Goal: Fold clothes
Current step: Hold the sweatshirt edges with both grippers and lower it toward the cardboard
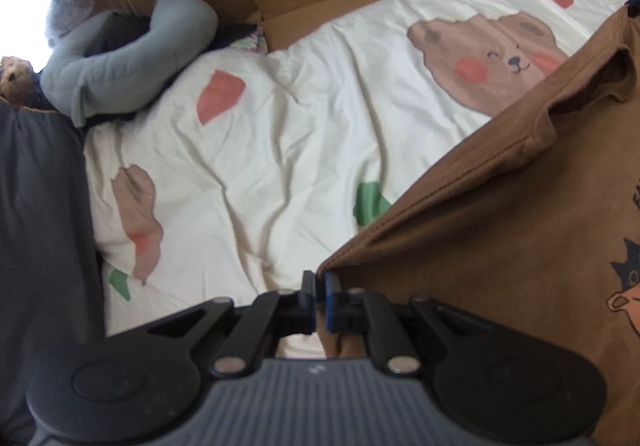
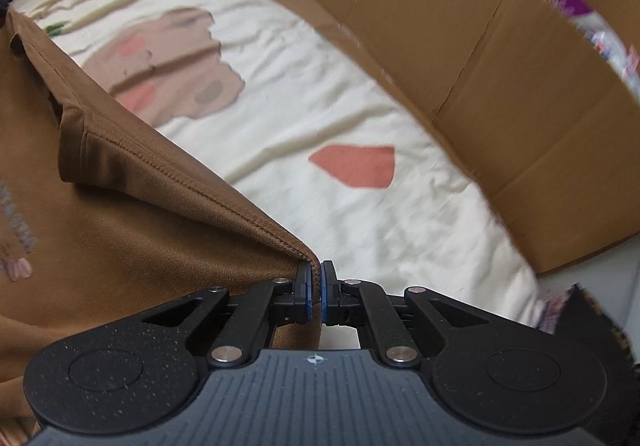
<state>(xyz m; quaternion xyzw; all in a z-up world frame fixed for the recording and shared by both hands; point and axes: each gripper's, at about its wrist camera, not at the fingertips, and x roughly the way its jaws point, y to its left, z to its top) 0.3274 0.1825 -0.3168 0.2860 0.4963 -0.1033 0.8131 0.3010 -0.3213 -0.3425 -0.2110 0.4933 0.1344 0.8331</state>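
The left gripper (image 1: 319, 282) is clenched on a corner of the brown T-shirt (image 1: 500, 230), which spreads away to its right. The right gripper (image 2: 316, 278) pinches another corner of that shirt, the cloth fanning out to its left. Beyond both claws lies a cream bear-print blanket (image 1: 280, 150), edged farther off by cardboard (image 2: 500, 66).
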